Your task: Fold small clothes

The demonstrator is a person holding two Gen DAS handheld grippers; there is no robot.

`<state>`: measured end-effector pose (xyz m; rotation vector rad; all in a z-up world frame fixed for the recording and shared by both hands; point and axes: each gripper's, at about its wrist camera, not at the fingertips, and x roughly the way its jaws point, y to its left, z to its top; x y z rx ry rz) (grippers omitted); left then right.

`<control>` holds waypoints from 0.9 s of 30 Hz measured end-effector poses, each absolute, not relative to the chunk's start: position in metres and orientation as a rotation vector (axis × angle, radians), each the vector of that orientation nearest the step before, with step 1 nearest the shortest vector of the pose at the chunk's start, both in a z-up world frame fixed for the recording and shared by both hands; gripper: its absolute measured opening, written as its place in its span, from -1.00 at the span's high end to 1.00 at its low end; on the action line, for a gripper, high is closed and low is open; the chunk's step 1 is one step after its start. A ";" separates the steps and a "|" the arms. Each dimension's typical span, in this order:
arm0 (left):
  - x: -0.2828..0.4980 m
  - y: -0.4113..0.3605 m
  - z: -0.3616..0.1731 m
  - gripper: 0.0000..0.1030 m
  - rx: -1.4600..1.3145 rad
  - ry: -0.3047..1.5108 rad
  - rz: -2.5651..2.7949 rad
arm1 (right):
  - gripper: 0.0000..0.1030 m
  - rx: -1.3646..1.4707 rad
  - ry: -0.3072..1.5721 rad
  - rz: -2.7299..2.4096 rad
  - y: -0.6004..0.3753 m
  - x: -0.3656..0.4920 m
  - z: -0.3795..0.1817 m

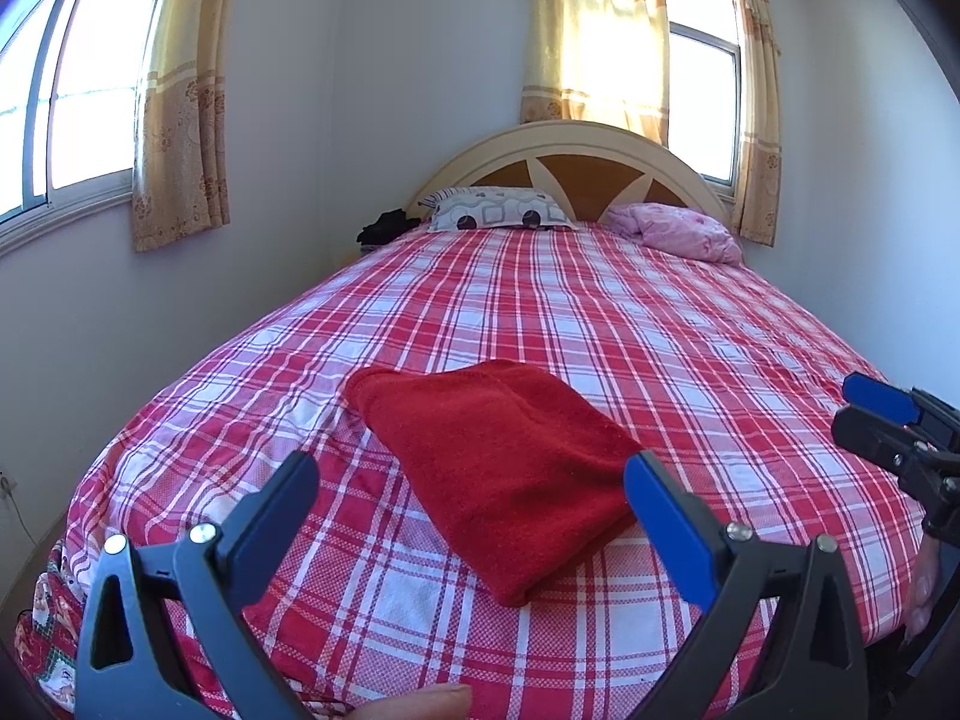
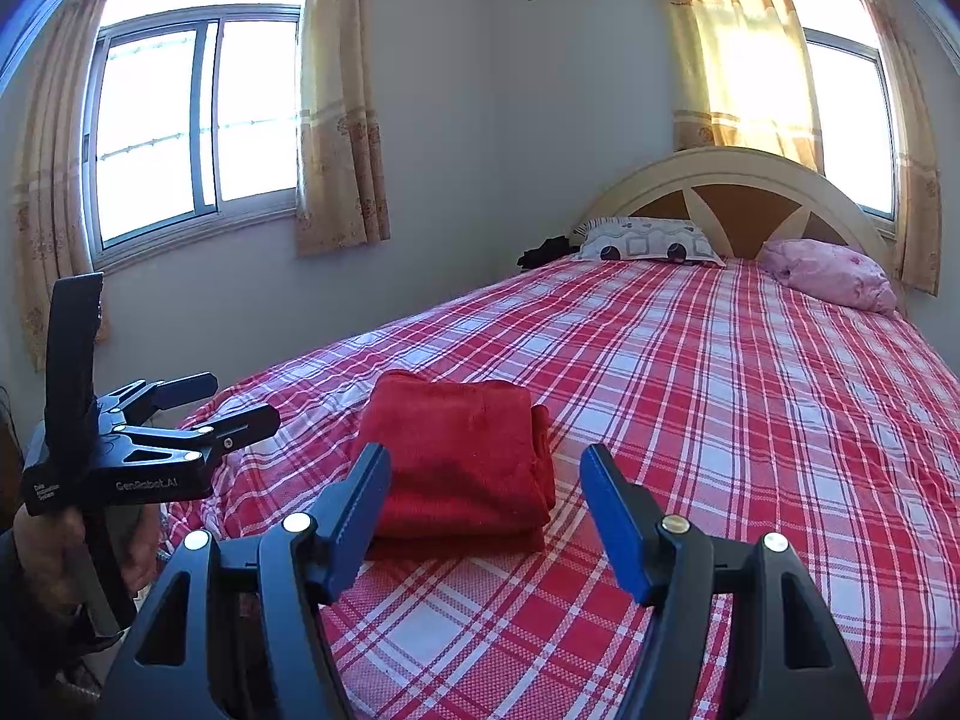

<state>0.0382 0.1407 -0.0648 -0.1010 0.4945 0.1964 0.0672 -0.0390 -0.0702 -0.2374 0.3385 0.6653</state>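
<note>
A red cloth point(image 1: 498, 468) lies folded into a thick rectangle on the plaid bedspread point(image 1: 600, 324), near the foot of the bed. My left gripper point(image 1: 471, 468) hovers just short of its near edge, open, with nothing between its blue-padded fingers. The right gripper point(image 1: 882, 420) shows at the right edge of that view, off to the side of the cloth. In the right wrist view the red cloth point(image 2: 462, 450) sits straight ahead of my right gripper point(image 2: 486, 462), which stands open and holds nothing. The left gripper point(image 2: 234, 402), held by a hand, is open at the cloth's left.
A patterned pillow point(image 1: 498, 210) and a pink pillow point(image 1: 678, 231) lie against the arched headboard point(image 1: 570, 150). Something dark point(image 1: 384, 225) is bunched beside the bed's far left corner. Curtained windows point(image 2: 198, 120) line the walls. A wall runs close along the bed's left side.
</note>
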 end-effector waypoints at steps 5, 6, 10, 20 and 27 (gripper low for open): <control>0.039 0.141 -0.066 -1.00 -0.100 0.503 0.193 | -0.29 -0.241 0.335 0.669 -0.039 0.065 -0.070; 0.039 0.140 -0.066 -1.00 -0.099 0.503 0.194 | -0.29 -0.241 0.337 0.669 -0.038 0.065 -0.071; 0.039 0.140 -0.066 -1.00 -0.097 0.503 0.196 | -0.29 -0.241 0.339 0.671 -0.037 0.065 -0.071; 0.038 0.141 -0.063 -1.00 -0.091 0.492 0.205 | -0.29 -0.244 0.336 0.675 -0.035 0.064 -0.073; 0.040 0.140 -0.065 -1.00 -0.085 0.494 0.196 | -0.29 -0.243 0.330 0.676 -0.037 0.062 -0.074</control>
